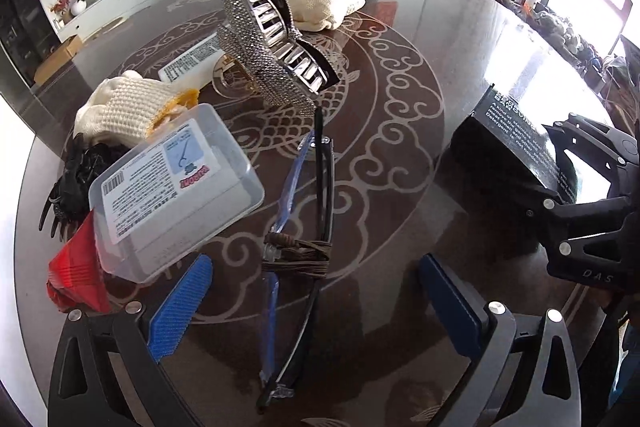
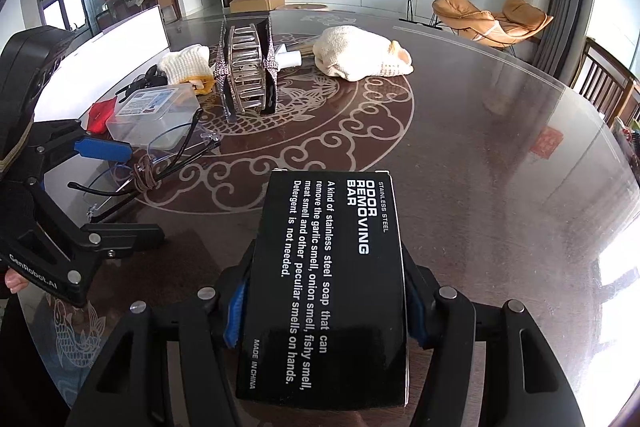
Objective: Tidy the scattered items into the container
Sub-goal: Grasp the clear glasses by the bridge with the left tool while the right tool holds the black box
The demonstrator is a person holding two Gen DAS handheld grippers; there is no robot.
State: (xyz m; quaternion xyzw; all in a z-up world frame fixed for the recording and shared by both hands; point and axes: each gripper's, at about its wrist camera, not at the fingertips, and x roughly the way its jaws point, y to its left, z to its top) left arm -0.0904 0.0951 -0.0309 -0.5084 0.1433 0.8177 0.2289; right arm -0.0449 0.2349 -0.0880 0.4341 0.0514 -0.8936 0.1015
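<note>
My right gripper [image 2: 324, 315] is shut on a black box [image 2: 326, 279] printed "Odor Removing Bar", held just above the table; the box also shows in the left wrist view [image 1: 516, 147]. My left gripper [image 1: 320, 303] is open, its blue pads on either side of a bundle of glasses [image 1: 296, 251] tied with brown cord, which lies on the table between the fingers. A clear plastic container [image 1: 176, 187] sits left of the glasses. A sparkly hair claw [image 1: 276, 55] stands behind them.
White knit gloves [image 1: 120, 107], a black hair claw [image 1: 72, 179] and a red item [image 1: 76, 267] lie around the container. Another cream glove [image 2: 360, 59] and a white tube [image 1: 192, 61] lie farther back. The round glass table [image 2: 500, 147] has chairs beyond its edge.
</note>
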